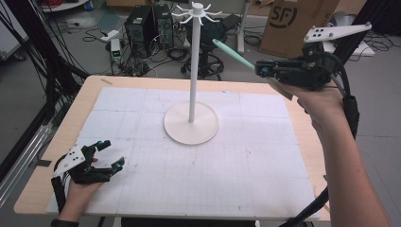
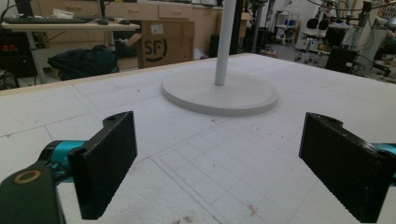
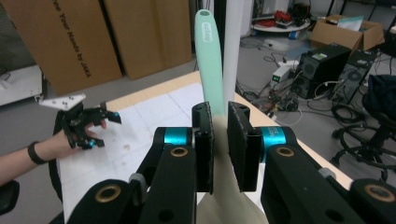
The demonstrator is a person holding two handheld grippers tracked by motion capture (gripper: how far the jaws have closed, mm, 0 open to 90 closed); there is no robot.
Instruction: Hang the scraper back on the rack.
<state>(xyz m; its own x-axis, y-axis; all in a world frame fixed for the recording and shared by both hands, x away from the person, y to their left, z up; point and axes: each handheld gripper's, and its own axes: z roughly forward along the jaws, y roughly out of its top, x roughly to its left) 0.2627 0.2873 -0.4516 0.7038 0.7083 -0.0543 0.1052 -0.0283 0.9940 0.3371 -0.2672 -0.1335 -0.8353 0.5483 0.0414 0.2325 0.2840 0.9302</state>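
- Looking at the high view, the right gripper (image 1: 261, 69) is raised above the far right corner of the table (image 1: 66, 124) and grasps a spatula (image 1: 232, 53) with a mint green handle. The handle points toward the top of the white stand (image 1: 193, 61), whose hooks (image 1: 198, 13) are all bare. The handle tip is near the pole but apart from it, so I judge the hanging is not yet done. The left gripper (image 1: 109, 153) rests low on the near left of the white mat (image 1: 246, 161), released and holding nothing.
- Turning to the left gripper view, the two black jaws stand wide apart with only the mat between them. The round base (image 2: 219, 95) of the stand is ahead, well apart from the jaws.
- Going to the right gripper view, the jaws are clenched on the spatula (image 3: 209, 70) where the green handle meets the pale blade. The handle rises just beside the white pole (image 3: 236, 46); I cannot tell if they touch. The hole at the handle end is free. What is left, in my judgement, is to lift the hole onto a hook and let go.
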